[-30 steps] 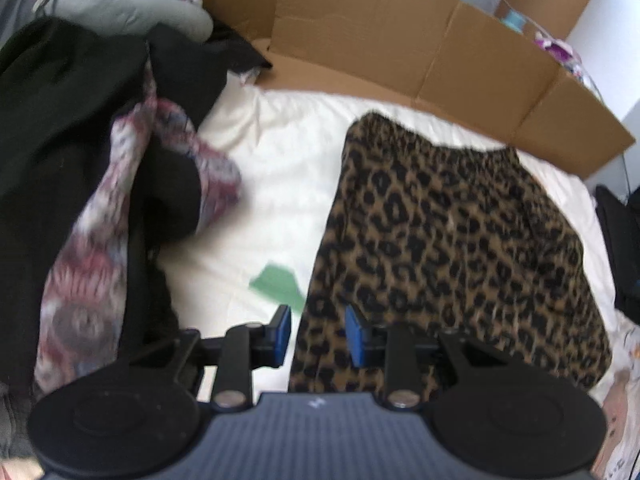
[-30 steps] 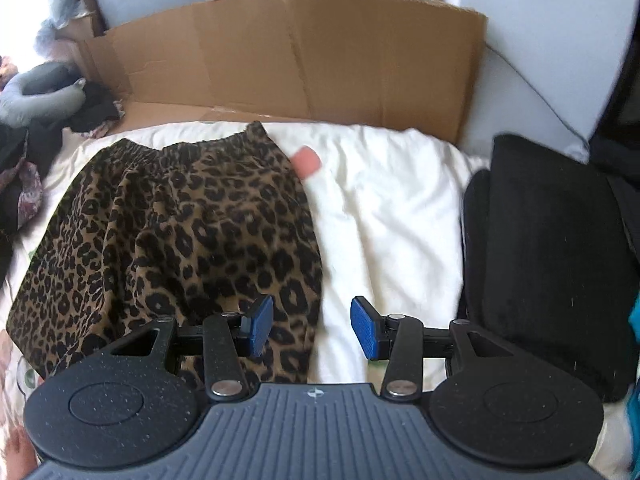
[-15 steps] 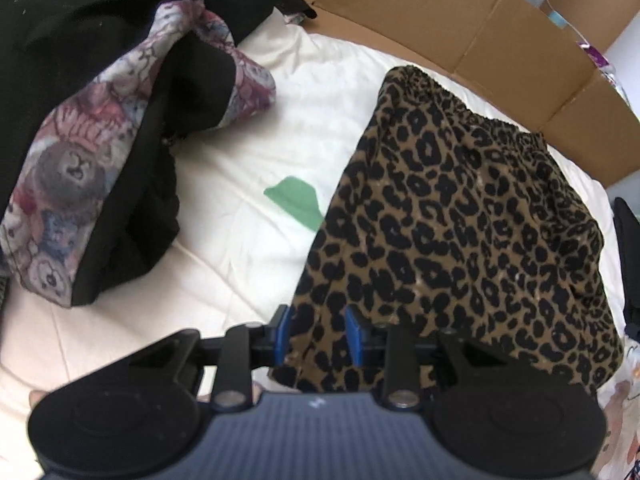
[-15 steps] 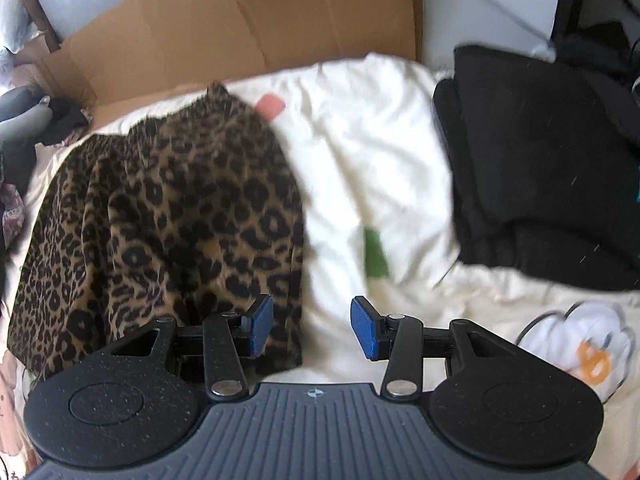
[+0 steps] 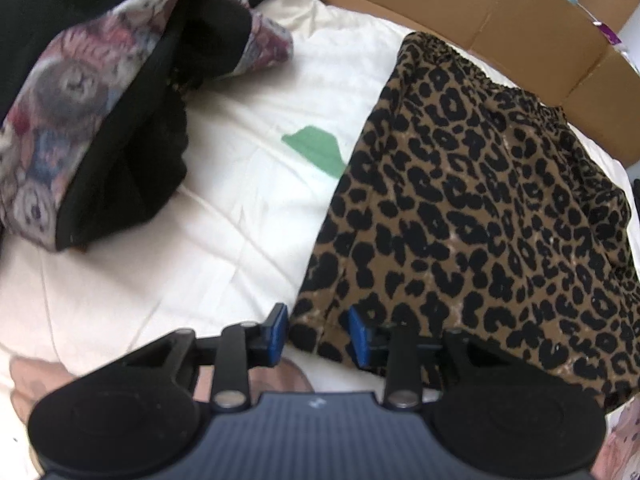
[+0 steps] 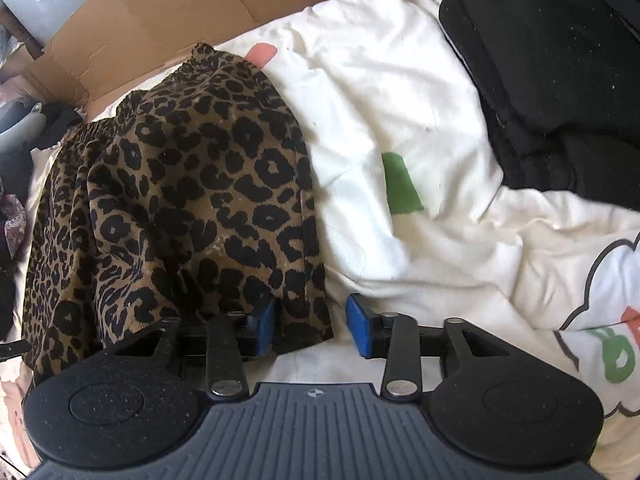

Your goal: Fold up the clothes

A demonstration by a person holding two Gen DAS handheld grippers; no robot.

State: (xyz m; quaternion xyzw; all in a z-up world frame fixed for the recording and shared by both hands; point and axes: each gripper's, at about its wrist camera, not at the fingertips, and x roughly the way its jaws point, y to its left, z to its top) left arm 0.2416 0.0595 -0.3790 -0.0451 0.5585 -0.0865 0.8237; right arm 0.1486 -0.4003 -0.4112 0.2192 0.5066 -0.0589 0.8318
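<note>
a: both grippers have dropped closer to the bed [image 6: 400,92] since a second ago, and each now sits at a near corner of the leopard skirt [image 5: 480,184].

b: where is the skirt lying?

a: flat on the white bedding, its gathered waistband at the far end by the cardboard [image 5: 500,8], its hem nearest the cameras.

b: what is the left gripper [image 5: 318,334] doing?

a: its jaws have just been opening a little. the skirt's near left corner lies between the blue pads [image 5: 277,332], with a gap showing on each side, so it is released, not grasping.

b: and the right gripper [image 6: 311,326]?

a: its jaws have just been closing. the skirt's near right corner is between the pads. the left pad [image 6: 265,328] looks to be against the cloth; the right pad [image 6: 358,326] stands clear over white bedding, so nothing is clamped.

b: what else is around?

a: in the left view, a heap of black and patterned clothes [image 5: 100,100] to the left, apart from the skirt, and a green patch [image 5: 316,148] on the bedding beside the skirt's edge. in the right view, a folded black garment [image 6: 560,80] to the right, well apart from the skirt.
</note>
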